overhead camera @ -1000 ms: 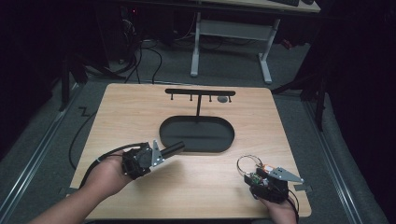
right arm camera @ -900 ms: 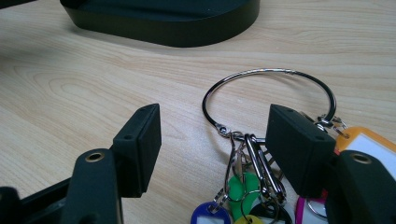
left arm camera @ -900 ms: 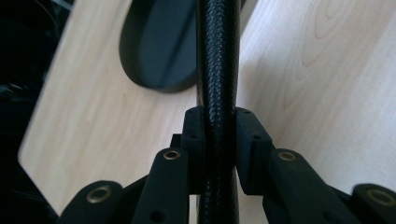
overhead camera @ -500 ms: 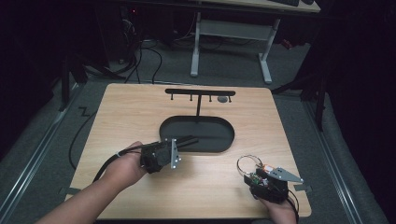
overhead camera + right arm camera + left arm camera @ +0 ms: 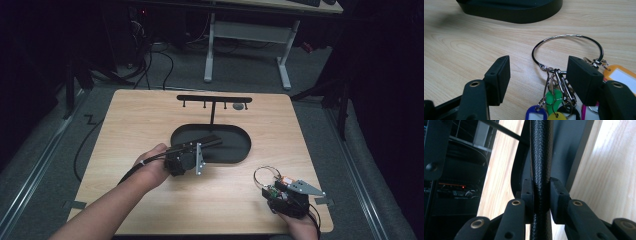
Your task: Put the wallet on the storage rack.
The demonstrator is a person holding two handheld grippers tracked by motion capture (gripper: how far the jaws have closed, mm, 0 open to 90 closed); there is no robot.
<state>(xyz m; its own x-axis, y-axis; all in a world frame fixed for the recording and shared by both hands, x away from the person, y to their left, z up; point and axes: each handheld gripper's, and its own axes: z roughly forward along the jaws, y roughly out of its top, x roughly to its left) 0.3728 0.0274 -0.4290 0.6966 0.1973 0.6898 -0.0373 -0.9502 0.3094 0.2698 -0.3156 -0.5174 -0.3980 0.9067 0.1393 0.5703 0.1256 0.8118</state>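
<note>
Now that my left gripper (image 5: 212, 141), clamped on the black strap (image 5: 541, 157), has moved over the oval tray (image 5: 235, 155), I'm abt to drop it; right gripper (image 5: 537, 75) is open by the key ring (image 5: 567, 50).

Your bench (image 5: 150, 115) is a light wood-grain top with rounded corners, sitting in the middle of the high view. At its centre a black oval base (image 5: 235, 145) lies flat on the wood, and a thin post rises from it to a black crossbar (image 5: 214, 99) with small pegs, toward the upper middle of the frame. At the lower right, a metal key ring (image 5: 567, 50) with coloured tags (image 5: 554, 98) rests on the wood, well apart from the base.
</note>
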